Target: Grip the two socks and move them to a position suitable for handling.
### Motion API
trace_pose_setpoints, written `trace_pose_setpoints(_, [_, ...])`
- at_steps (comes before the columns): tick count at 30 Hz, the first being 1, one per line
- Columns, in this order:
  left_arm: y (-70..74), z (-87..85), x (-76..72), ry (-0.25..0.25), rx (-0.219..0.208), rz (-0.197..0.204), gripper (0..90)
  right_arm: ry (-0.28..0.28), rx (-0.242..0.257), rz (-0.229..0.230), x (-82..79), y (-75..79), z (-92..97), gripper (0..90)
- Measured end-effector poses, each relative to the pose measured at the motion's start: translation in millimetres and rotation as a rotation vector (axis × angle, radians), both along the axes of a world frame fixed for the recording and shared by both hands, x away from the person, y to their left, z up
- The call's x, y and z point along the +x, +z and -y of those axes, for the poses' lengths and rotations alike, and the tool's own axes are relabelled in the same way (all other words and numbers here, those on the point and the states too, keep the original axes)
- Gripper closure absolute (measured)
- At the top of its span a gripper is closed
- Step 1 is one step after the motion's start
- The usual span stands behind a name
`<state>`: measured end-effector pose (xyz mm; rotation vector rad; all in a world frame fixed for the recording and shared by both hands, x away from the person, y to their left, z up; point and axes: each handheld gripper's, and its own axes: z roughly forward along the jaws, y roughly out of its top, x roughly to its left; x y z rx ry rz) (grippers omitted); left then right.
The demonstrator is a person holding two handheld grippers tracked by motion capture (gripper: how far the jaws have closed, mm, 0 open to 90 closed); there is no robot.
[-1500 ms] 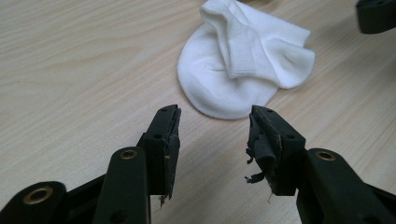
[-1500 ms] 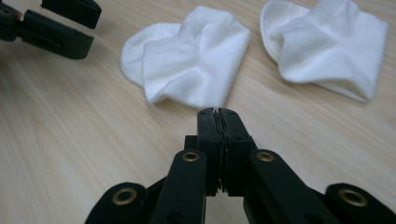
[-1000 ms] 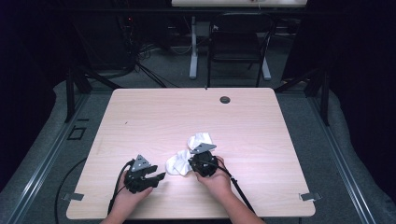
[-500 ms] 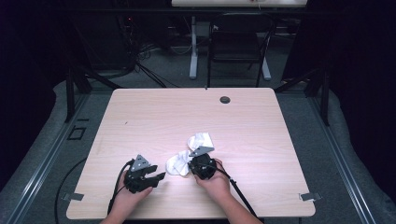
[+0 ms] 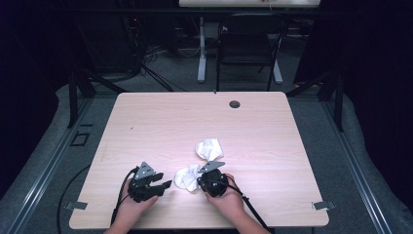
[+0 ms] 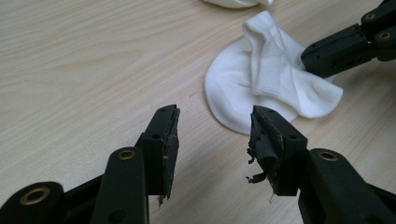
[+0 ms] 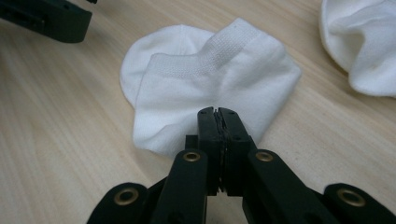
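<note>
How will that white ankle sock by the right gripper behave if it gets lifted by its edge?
The near sock lies folded and creased on the table, so it will probably droop limply. It looks thin and light. The right gripper, whose jaws have just been closing at its edge, should hold the knit fabric without slipping.

Table (image 5: pixel 146 122), grommet (image 5: pixel 234 104), chair (image 5: pixel 248 48) behind.

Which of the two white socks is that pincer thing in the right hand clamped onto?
The near sock, lying between the two tools. The right tool is shut on its edge. The far sock lies untouched farther up the table.
</note>
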<state>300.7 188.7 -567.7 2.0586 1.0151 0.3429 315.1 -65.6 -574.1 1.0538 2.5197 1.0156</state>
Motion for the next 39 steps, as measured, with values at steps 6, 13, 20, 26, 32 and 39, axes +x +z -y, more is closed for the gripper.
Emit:
trace_pose_setpoints(6, [1.3,2.7,-3.7,-0.01,-0.003,0.009,52.0,0.01,0.011,0.007,-10.5,-1.2,3.6,89.5])
trace_pose_setpoints(13, [0.3,11.4,-8.1,-0.045,0.003,0.001,53.7,0.03,0.013,-0.001,-19.5,-1.1,8.8,89.6])
trace_pose_setpoints(20, [-2.8,22.7,-11.7,-0.091,0.02,-0.008,59.7,0.045,0.01,-0.015,-23.8,3.2,13.5,84.4])
trace_pose_setpoints(26, [-5.7,32.0,-11.0,-0.101,0.03,-0.006,71.0,0.05,0.069,0.02,-27.7,13.2,3.4,82.3])
trace_pose_setpoints(32, [-9.7,36.4,-8.8,-0.106,0.054,-0.011,82.7,0.074,0.051,0.047,-27.7,13.1,-18.5,78.7])
trace_pose_setpoints(39, [-12.7,37.5,-8.8,-0.111,0.076,-0.015,85.5,0.065,0.035,0.048,-21.7,4.3,-32.5,69.2])
